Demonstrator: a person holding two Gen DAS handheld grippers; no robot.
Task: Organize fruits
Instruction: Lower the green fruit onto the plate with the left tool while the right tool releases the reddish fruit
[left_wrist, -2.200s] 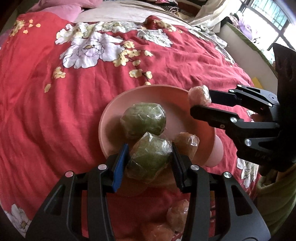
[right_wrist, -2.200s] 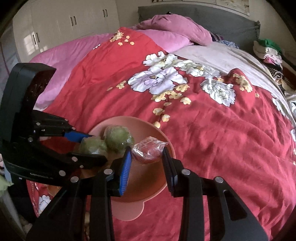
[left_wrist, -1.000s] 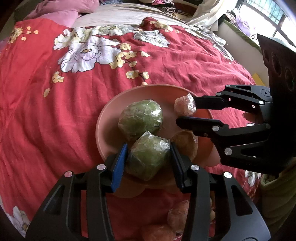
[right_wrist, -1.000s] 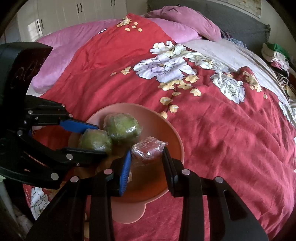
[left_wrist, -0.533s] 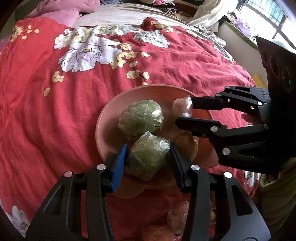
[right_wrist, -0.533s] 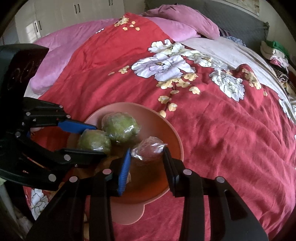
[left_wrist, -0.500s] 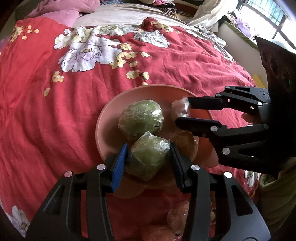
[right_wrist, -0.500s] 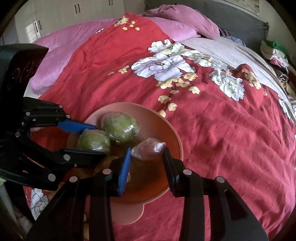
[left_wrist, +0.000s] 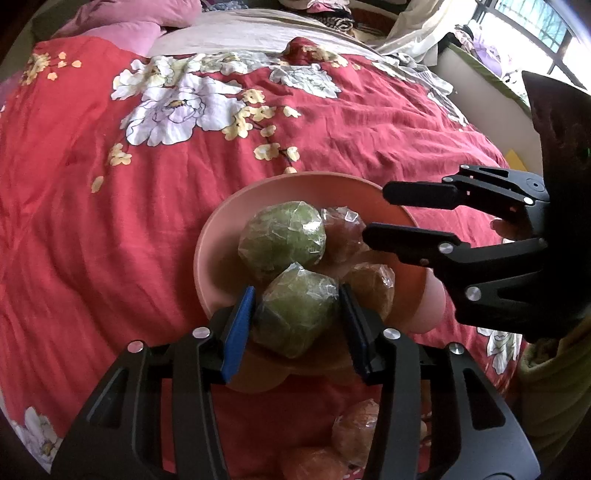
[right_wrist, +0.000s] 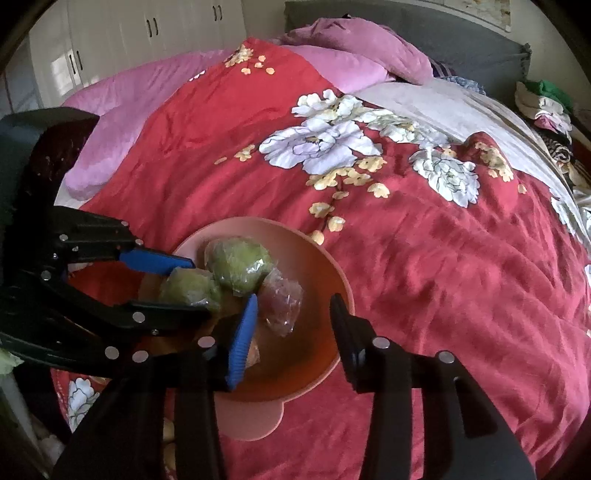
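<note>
A pink bowl (left_wrist: 221, 229) (right_wrist: 332, 266) sits on the red floral bedspread. In it lie a wrapped green fruit (left_wrist: 282, 238) (right_wrist: 240, 266), a wrapped reddish fruit (left_wrist: 343, 236) (right_wrist: 280, 306) and a wrapped orange-brown fruit (left_wrist: 369, 290). My left gripper (left_wrist: 297, 317) (right_wrist: 181, 284) is shut on a second wrapped green fruit (left_wrist: 297, 314) (right_wrist: 190, 290) at the bowl's near rim. My right gripper (right_wrist: 291, 328) (left_wrist: 373, 212) is open and empty, over the bowl, with the reddish fruit lying loose just beside its left finger.
More wrapped orange fruits (left_wrist: 354, 435) lie on the bedspread below the bowl, near my left gripper. Pink pillows (right_wrist: 332, 48) and a pile of clothes (right_wrist: 546, 103) are at the far end. A white ledge (left_wrist: 480, 88) runs along the right.
My right gripper has opened and let go of the reddish fruit, which now rests in the bowl against the green fruit. My left gripper still holds its green fruit.
</note>
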